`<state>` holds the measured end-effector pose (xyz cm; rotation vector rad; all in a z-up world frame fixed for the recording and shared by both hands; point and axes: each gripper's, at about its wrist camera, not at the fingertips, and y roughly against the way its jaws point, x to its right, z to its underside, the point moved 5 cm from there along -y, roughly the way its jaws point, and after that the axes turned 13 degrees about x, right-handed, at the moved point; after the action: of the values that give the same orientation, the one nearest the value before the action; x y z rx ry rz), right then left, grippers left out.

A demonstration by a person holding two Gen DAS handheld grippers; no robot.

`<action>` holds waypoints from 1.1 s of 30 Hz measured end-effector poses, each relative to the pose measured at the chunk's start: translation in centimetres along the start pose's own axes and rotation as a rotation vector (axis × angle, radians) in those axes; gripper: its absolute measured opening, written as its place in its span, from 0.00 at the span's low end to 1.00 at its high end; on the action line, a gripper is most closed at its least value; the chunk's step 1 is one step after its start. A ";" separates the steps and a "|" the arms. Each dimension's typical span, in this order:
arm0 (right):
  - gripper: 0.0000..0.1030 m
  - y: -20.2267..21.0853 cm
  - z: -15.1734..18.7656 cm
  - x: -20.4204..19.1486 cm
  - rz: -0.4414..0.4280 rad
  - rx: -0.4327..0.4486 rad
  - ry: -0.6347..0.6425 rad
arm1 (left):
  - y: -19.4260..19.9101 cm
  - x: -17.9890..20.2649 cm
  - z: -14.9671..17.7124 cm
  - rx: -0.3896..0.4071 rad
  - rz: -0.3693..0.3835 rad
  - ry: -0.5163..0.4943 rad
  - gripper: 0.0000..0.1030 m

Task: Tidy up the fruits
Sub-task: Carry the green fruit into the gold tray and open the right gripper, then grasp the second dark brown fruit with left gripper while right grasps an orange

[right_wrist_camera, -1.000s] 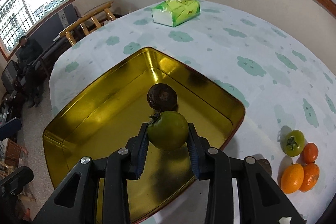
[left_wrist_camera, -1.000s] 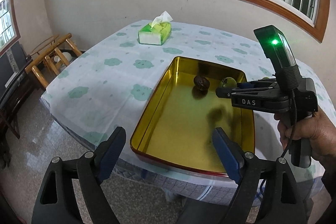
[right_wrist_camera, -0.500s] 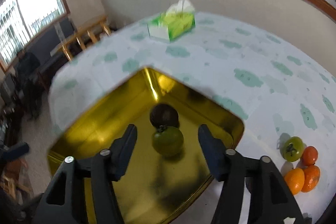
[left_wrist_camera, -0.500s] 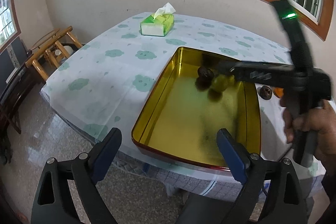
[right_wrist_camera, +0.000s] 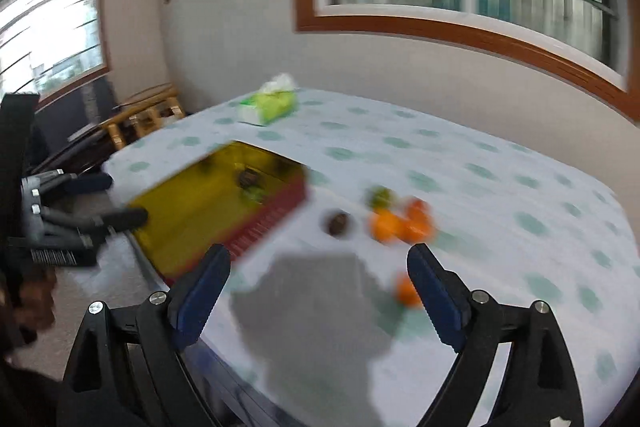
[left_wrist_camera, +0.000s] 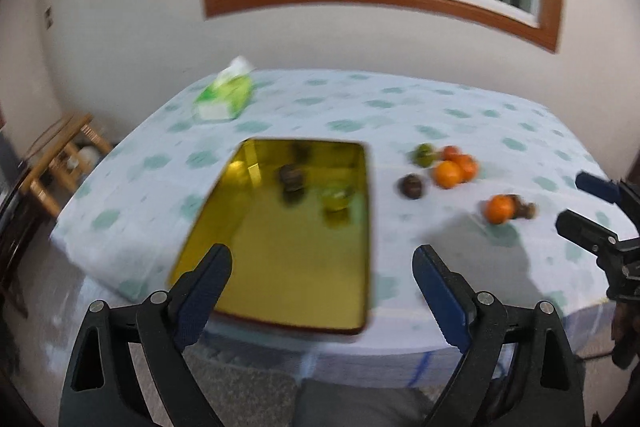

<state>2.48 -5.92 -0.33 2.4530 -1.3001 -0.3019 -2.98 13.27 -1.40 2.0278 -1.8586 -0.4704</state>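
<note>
Desk (left_wrist_camera: 460, 99): white cloth with pale green cloud-like motifs. Tray (left_wrist_camera: 280, 267): glossy gold inside, dark red outer wall (right_wrist_camera: 272, 223). Tissue box (left_wrist_camera: 224, 97): bright green and white. Loose fruits: orange (left_wrist_camera: 448, 174), green (left_wrist_camera: 424, 155), dark brown (left_wrist_camera: 411, 185). Gripper fingers (left_wrist_camera: 208, 291): blue pads on black.

Motion blur smears both wrist views. In the right wrist view, the gold metal tray (right_wrist_camera: 188, 203) on the worktop has streaked edges, and the dark round fruit (right_wrist_camera: 249, 179) and green fruit (right_wrist_camera: 256, 193) inside it are barely shapes. The cluster of orange fruits (right_wrist_camera: 400, 223) melts together, so their number cannot be told. In the left wrist view, the right hand-held gripper (left_wrist_camera: 600, 211) is cut off by the frame's right edge, and a small brown object (left_wrist_camera: 524, 209) touching an orange fruit (left_wrist_camera: 499, 209) is too blurred to identify.
</note>
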 end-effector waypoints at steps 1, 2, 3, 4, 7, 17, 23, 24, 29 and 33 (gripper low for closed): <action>0.87 1.5 0.8 2.2 0.041 0.003 -0.036 | 0.0 1.0 -0.2 0.013 0.029 -0.008 0.89; 0.87 2.3 1.2 3.4 0.060 0.006 -0.059 | 0.0 1.9 -0.4 0.024 0.058 -0.013 0.89; 0.87 3.6 1.9 5.6 0.097 0.009 -0.106 | -0.3 2.9 -0.5 0.027 0.091 -0.019 0.89; 0.87 4.3 2.4 6.9 0.120 0.011 -0.133 | -0.6 3.7 -0.6 0.021 0.111 -0.029 0.89; 0.87 6.8 3.9 10.7 0.193 0.031 -0.192 | -2.1 6.3 -0.9 -0.016 0.191 -0.041 0.89; 0.87 7.4 8.4 15.8 0.261 0.019 -0.308 | -11.8 12.5 -2.0 -0.126 0.333 -0.294 0.88; 0.87 7.0 9.3 16.5 0.251 0.006 -0.313 | -17.4 13.7 -1.5 -0.258 0.400 -0.462 0.75; 0.87 6.9 9.3 16.6 0.248 0.007 -0.316 | -18.2 13.7 -1.3 -0.281 0.405 -0.472 0.75; 0.87 6.1 9.2 16.8 0.240 -0.003 -0.325 | -21.4 13.4 0.0 -0.374 0.410 -0.542 0.67; 0.87 5.4 9.3 16.8 0.233 -0.015 -0.327 | -22.4 12.9 0.8 -0.440 0.451 -0.514 0.35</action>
<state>4.51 -24.53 -7.13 2.2748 -1.6904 -0.6692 17.47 2.19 -12.69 1.2242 -2.1608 -1.2206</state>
